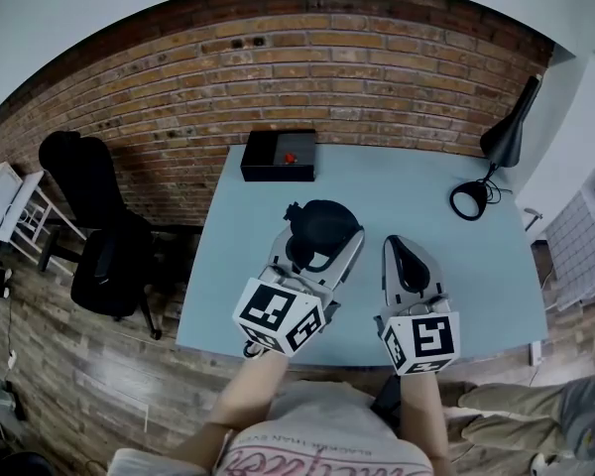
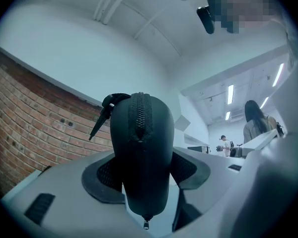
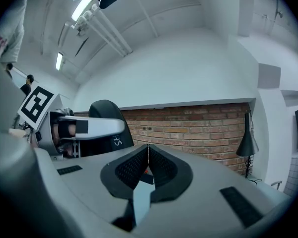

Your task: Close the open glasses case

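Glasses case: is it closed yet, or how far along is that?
Looks mostly done: the glasses case is clamped in the left gripper, and the zip facing that gripper's camera looks drawn together, its pull hanging at the near end. The right gripper is shut, empty, beside it. Still to do: checking the hidden far side, probably setting it on the table.

Black zippered glasses case (image 2: 140, 138) in left gripper (image 2: 145, 175)
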Motion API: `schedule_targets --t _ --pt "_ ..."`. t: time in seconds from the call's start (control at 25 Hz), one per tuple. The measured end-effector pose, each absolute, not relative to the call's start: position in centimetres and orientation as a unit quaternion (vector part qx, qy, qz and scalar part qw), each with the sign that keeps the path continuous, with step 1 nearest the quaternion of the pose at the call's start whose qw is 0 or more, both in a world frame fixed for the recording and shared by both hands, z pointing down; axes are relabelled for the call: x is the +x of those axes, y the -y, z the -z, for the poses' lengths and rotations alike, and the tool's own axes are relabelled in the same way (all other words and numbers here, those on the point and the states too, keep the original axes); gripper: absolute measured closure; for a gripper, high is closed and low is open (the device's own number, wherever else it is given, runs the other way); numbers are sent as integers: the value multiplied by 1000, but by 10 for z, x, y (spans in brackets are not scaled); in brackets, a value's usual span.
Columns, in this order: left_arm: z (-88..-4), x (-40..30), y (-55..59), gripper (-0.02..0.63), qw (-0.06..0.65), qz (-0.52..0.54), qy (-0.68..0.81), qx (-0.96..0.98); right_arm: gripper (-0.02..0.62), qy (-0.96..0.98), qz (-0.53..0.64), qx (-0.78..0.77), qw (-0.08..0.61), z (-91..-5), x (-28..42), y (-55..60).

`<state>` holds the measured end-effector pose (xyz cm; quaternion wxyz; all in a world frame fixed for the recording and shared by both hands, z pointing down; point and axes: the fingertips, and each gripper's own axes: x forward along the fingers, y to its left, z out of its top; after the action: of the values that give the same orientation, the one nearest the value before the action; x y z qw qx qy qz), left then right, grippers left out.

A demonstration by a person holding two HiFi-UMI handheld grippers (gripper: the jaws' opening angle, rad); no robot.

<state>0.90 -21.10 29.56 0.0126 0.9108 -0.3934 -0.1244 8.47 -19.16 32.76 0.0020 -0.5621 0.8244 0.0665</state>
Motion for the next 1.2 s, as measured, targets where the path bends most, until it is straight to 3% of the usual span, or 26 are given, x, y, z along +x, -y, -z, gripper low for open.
schedule_targets --t 0.52,1.2 --pt "-296 -9 222 345 204 247 326 890 574 -823 -40 -567 -8 -338 84 192" --pt "-273 9 261 345 201 194 264 923 572 -871 56 -487 -41 -377 58 194"
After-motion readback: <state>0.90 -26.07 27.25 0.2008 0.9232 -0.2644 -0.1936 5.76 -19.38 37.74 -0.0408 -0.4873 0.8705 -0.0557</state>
